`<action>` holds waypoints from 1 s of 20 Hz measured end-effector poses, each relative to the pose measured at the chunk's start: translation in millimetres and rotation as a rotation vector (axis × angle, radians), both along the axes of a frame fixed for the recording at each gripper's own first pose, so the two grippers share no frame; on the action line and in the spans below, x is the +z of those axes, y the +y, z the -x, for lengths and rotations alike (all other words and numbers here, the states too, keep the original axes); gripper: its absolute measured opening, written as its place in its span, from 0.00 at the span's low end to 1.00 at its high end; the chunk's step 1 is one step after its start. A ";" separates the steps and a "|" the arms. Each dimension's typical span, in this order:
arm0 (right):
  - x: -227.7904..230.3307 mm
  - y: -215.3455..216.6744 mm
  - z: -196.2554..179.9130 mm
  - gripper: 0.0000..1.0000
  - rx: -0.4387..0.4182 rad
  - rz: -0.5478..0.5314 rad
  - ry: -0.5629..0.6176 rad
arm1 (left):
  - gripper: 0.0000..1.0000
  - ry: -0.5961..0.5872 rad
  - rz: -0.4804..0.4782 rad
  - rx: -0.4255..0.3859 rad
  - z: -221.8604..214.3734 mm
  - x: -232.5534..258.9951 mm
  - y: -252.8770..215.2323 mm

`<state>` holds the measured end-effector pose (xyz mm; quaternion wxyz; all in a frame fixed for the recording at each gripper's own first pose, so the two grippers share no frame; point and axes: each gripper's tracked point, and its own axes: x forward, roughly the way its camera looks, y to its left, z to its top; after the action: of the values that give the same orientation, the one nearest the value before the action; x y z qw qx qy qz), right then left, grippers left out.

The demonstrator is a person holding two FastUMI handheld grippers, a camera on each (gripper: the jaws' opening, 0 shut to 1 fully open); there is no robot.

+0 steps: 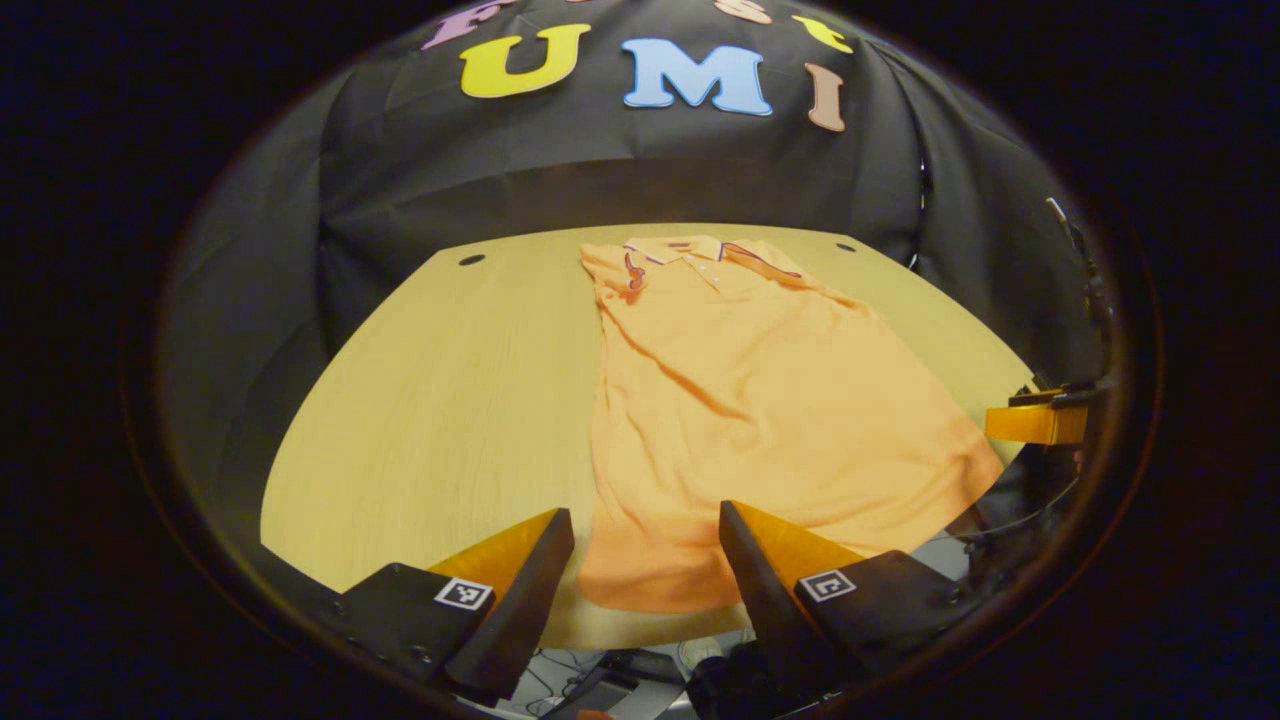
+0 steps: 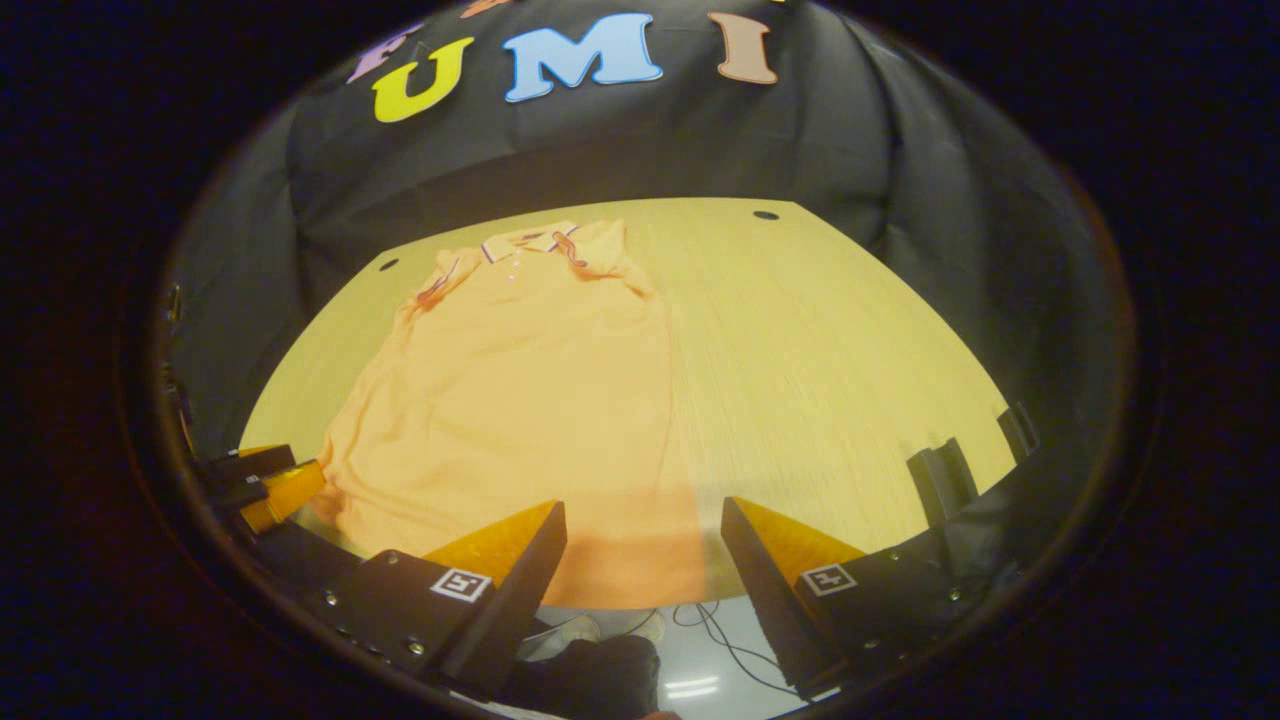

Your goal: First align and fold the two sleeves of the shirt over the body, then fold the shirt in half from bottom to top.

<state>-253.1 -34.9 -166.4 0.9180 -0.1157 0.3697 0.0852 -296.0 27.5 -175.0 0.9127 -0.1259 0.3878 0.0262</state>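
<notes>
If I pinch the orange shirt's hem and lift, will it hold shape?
Probably not: the shirt lies wrinkled and flat on the table, so it looks floppy and should drape. Thin knit, likely light. Both tongs, left and right, stand open near its hem.

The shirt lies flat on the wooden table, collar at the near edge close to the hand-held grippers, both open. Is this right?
One point is wrong: the shirt's collar lies at the far side of the table, as the left gripper view shows. The hem is nearest the open hand-held grippers.

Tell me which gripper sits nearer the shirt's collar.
Neither clearly. Left gripper and right gripper both hang open at the shirt's bottom hem, one toward each corner, with the collar at the table's far end.
</notes>
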 end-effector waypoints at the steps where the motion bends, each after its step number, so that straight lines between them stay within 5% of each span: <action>1: -4.2 -1.4 1.9 0.97 -0.001 0.002 0.013 | 0.95 0.007 0.011 -0.001 3.0 -2.9 -3.1; 17: -37.1 -9.7 17.4 0.97 0.031 0.073 0.073 | 0.97 0.011 -0.045 -0.034 18.9 -23.5 -26.8; 20: -38.1 -4.5 19.5 0.86 0.051 0.075 0.082 | 0.97 0.004 -0.048 -0.035 17.7 -23.3 -29.6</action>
<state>-272.6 -39.3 -204.5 0.8946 -0.1557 0.4070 0.0994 -313.7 -2.1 -198.4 0.9151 -0.0971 0.3909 0.0195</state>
